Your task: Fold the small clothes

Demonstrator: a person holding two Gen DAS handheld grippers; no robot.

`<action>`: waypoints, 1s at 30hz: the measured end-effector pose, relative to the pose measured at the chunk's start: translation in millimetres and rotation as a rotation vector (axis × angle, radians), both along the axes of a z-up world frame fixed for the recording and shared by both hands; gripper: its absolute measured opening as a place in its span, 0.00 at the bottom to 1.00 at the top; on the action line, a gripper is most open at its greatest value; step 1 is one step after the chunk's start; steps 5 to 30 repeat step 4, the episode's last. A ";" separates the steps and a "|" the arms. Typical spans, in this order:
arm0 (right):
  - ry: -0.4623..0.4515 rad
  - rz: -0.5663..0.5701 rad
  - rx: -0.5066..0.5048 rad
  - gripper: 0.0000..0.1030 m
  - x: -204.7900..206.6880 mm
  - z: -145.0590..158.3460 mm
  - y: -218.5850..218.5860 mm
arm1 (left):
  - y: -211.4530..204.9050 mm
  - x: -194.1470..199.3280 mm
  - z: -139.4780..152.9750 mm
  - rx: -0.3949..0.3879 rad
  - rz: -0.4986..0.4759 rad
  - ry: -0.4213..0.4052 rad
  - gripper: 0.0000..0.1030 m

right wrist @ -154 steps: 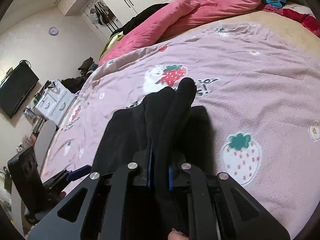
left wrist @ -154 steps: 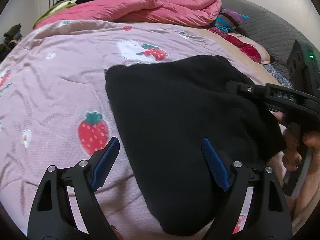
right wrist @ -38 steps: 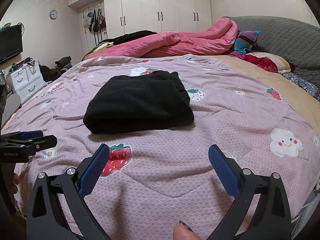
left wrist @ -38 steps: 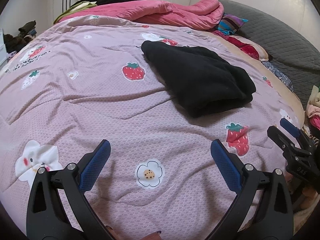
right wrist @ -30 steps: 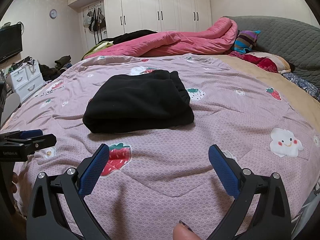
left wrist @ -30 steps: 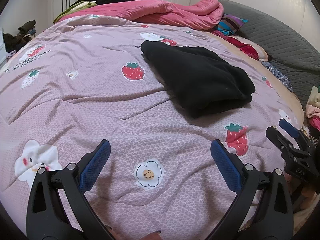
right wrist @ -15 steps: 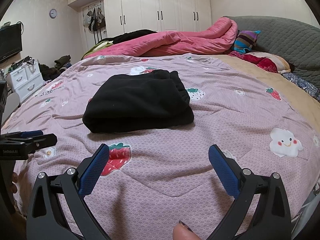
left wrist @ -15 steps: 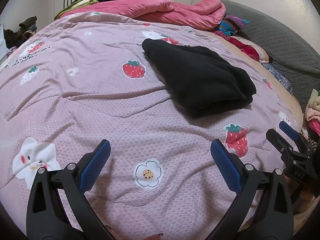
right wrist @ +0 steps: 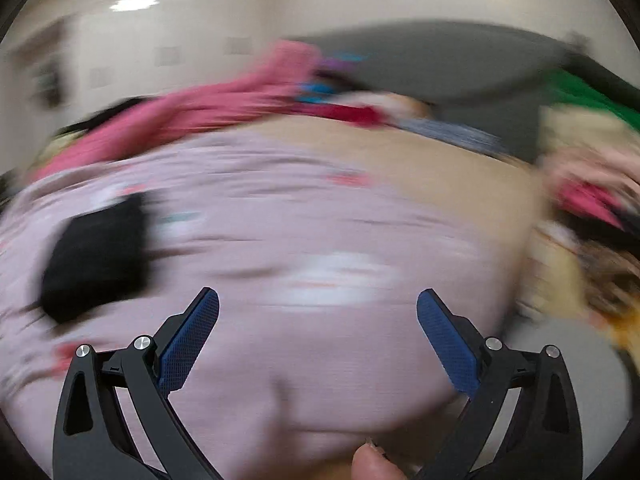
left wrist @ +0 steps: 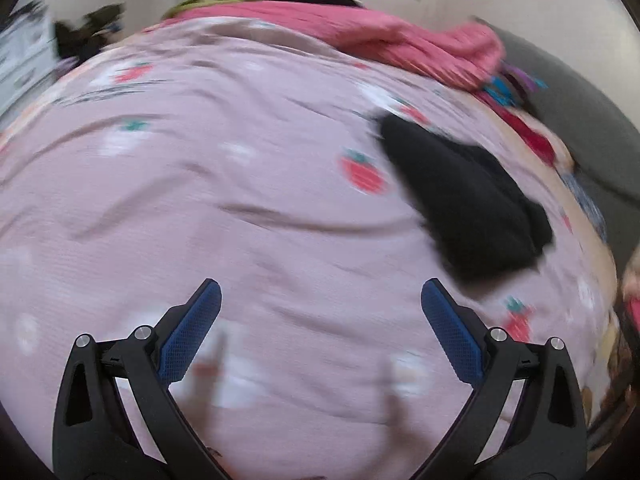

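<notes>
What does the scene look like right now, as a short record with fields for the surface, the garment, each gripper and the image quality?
surface: pink strawberry-print bedspread
garment: black garment, folded into a compact bundle, lying on the bedspread
left gripper: open, empty, apart from the garment
right gripper: open, empty, garment off to its left
background: pink duvet bunched at the far side of the bed
image quality: both views motion-blurred, the right wrist view more so

Both wrist cameras are looking forward over their own wide-apart fingers, low above the bedspread (left wrist: 248, 184). The left view is showing the black garment (left wrist: 464, 200) at 2 o'clock; the right is showing it (right wrist: 96, 252) at 9 o'clock. Both frames are blurring, sharing the pink quilt (left wrist: 360, 28).
</notes>
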State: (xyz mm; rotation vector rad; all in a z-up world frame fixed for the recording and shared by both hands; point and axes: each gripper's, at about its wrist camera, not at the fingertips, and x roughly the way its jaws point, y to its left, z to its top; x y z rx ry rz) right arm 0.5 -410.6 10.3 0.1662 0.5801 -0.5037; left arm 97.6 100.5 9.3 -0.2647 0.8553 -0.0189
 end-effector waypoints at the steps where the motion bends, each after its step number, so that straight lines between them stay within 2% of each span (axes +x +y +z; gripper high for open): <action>1: 0.036 -0.116 0.010 0.96 -11.5 -5.8 -34.1 | 24.5 1.7 3.5 0.007 0.041 0.005 0.91; 2: 0.071 -0.199 0.021 0.96 -20.6 -12.2 -59.9 | 49.8 3.5 6.2 0.018 0.087 0.008 0.91; 4: 0.196 -0.432 0.060 0.96 -52.0 -36.4 -134.6 | 116.7 3.3 7.5 0.055 0.222 0.027 0.91; 30: 0.196 -0.432 0.060 0.96 -52.0 -36.4 -134.6 | 116.7 3.3 7.5 0.055 0.222 0.027 0.91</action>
